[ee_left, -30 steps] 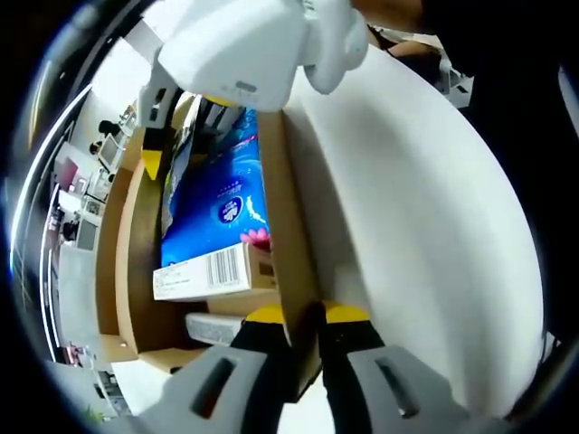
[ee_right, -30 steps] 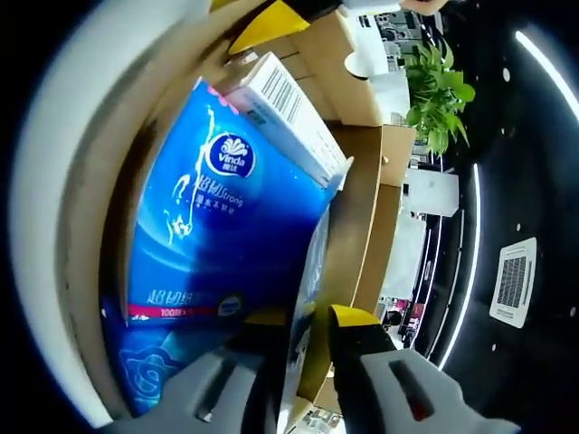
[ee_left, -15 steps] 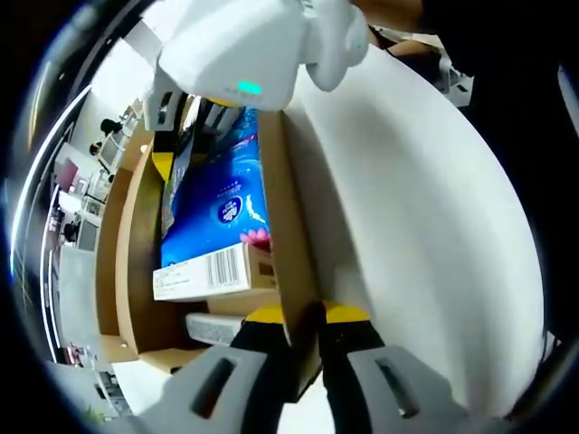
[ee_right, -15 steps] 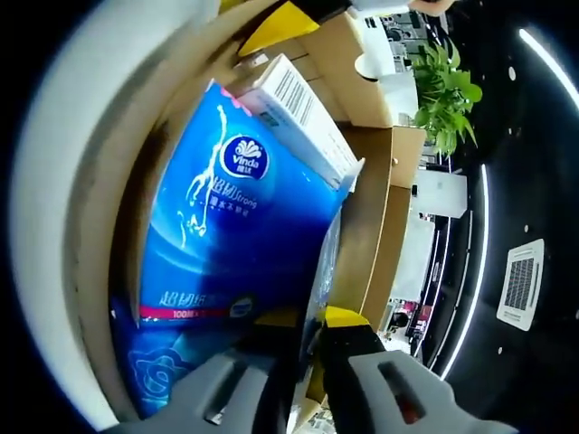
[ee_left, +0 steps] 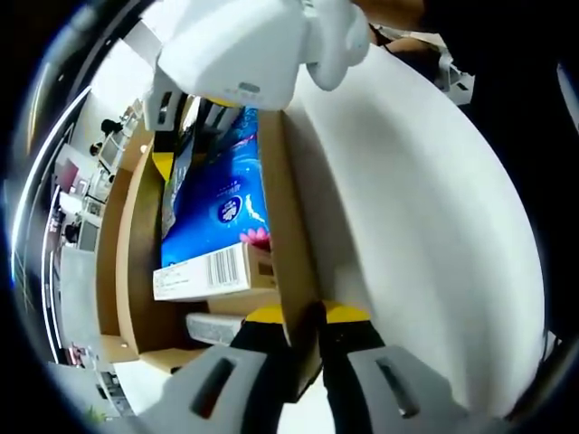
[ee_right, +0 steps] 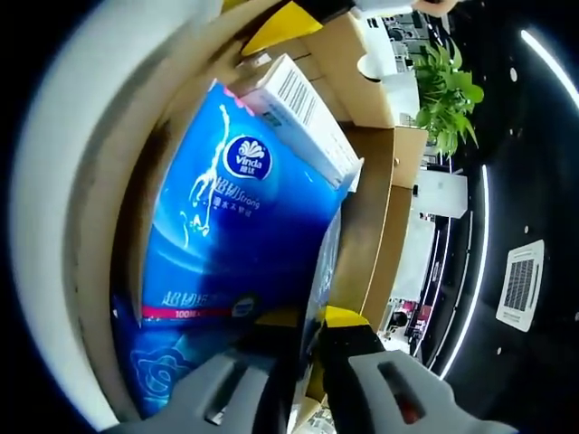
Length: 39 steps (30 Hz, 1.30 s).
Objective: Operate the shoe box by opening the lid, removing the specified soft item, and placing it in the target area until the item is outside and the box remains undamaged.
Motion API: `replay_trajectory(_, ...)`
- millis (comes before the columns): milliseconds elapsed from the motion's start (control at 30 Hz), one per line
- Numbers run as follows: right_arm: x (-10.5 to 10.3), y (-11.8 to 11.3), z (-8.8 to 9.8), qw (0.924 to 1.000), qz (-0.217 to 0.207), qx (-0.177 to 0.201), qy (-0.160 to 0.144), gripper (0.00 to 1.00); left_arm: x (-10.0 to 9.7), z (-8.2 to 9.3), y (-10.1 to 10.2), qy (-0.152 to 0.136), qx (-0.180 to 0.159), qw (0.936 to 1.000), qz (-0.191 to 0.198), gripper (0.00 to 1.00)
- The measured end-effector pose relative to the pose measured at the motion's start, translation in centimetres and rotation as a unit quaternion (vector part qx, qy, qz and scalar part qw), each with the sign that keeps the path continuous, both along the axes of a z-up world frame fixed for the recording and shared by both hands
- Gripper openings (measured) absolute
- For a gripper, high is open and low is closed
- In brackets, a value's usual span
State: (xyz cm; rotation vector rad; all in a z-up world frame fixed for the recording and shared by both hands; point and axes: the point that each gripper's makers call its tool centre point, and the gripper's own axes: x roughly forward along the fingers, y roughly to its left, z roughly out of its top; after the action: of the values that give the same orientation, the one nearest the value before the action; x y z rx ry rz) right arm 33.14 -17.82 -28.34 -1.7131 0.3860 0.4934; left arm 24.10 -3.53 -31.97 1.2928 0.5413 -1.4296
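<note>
1. In the left gripper view, my left claw [ee_left: 306, 318] is pinching the near wall of the open brown cardboard shoe box [ee_left: 288, 237], one yellow-tipped jaw inside the wall and one outside, pressed together on the board.
2. In that same view, the blue plastic-wrapped soft tissue pack [ee_left: 220, 203] is lying inside the box, and a small white carton with a printed barcode [ee_left: 210, 272] is resting on the pack's nearer end.
3. The white table [ee_left: 425, 235] is spreading out beside the box on the right of the left gripper view, and my right claw [ee_left: 181, 108] is reaching into the box from the top, its yellow tip touching the far end of the pack.
4. In the right gripper view, my right claw [ee_right: 306, 318] is clamping the clear plastic edge of the blue pack [ee_right: 226, 226], both jaws closed tightly on the wrapper.
5. There the pack is sitting inside the cardboard box [ee_right: 360, 226], the barcode carton [ee_right: 303, 117] is lying against its far end, and a green potted plant [ee_right: 443, 86] is standing beyond the box.
</note>
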Motion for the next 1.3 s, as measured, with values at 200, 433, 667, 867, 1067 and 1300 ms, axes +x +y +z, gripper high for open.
replay_trajectory(200,-0.1,0.0,0.0,1.0000,0.002,-0.007,0.001,0.04,0.0,0.0,0.0,-0.002,0.001,1.0000,0.000,0.10)
replay_trajectory(433,0.0,0.1,0.0,1.0000,0.001,0.003,-0.002,0.03,0.0,-0.1,0.0,-0.004,0.002,1.0000,-0.001,0.10)
replay_trajectory(667,0.2,0.1,0.5,0.9996,0.001,0.014,-0.024,0.01,0.1,0.0,0.0,-0.005,0.003,1.0000,0.001,0.10)
replay_trajectory(867,0.4,0.5,1.4,0.9979,0.023,0.016,-0.058,0.01,0.0,0.0,0.0,-0.004,0.003,1.0000,0.001,0.10)
replay_trajectory(1067,0.5,0.5,1.7,0.9970,0.028,0.022,-0.069,0.01,0.0,0.0,0.0,-0.005,0.003,1.0000,0.003,0.10)
replay_trajectory(1300,-0.1,0.7,2.8,0.9951,0.044,0.009,-0.088,0.01,0.1,0.0,0.0,-0.004,0.002,1.0000,0.004,0.11)
